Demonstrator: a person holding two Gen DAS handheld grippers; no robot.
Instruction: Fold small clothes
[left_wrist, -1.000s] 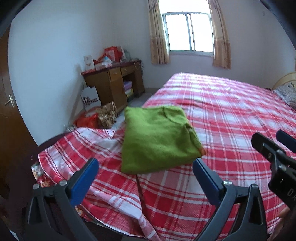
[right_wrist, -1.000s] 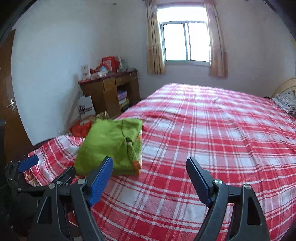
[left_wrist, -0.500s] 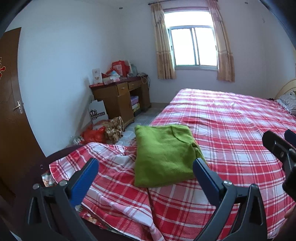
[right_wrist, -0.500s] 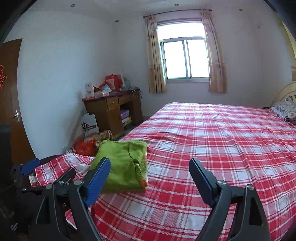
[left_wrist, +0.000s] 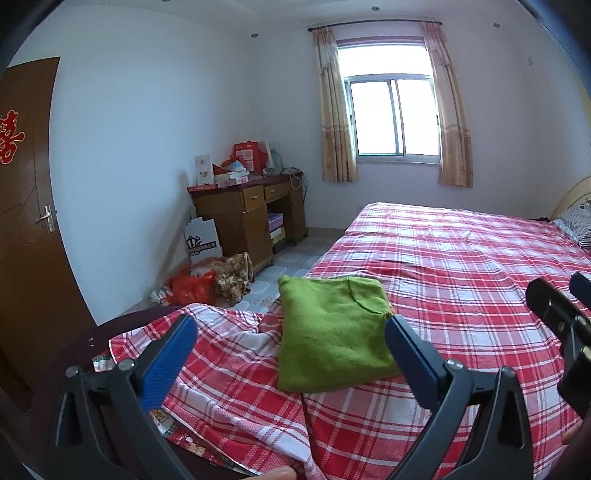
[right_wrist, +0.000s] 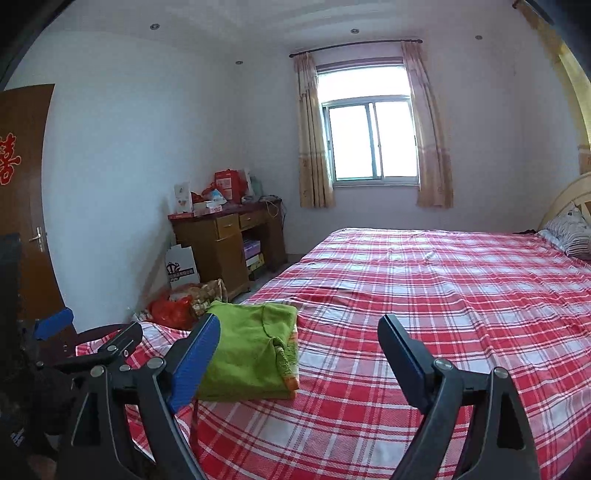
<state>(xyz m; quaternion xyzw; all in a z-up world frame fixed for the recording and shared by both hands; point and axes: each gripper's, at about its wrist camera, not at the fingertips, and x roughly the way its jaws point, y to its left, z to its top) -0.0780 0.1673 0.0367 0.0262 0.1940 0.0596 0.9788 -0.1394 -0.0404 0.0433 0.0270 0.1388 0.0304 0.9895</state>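
A folded green garment (left_wrist: 332, 332) lies flat near the foot corner of the red plaid bed (left_wrist: 461, 258); an orange-trimmed edge shows along its side in the right wrist view (right_wrist: 247, 350). My left gripper (left_wrist: 289, 321) is open, held above and short of the garment, with nothing between its blue pads. My right gripper (right_wrist: 298, 319) is also open and empty, to the right of the garment and above the sheet. Each gripper shows at the edge of the other's view: the right gripper (left_wrist: 554, 314) and the left gripper's blue pad (right_wrist: 55, 325).
The sheet is rumpled at the bed's foot corner (left_wrist: 229, 332). A wooden desk (left_wrist: 240, 218) piled with boxes stands by the left wall, with bags (left_wrist: 192, 288) on the floor before it. A brown door (left_wrist: 26, 221) is far left, a pillow (left_wrist: 580, 225) far right.
Both grippers have risen and drawn back from the garment, which now sits lower and smaller in both views. More of the wall and ceiling shows. The garment has not moved.
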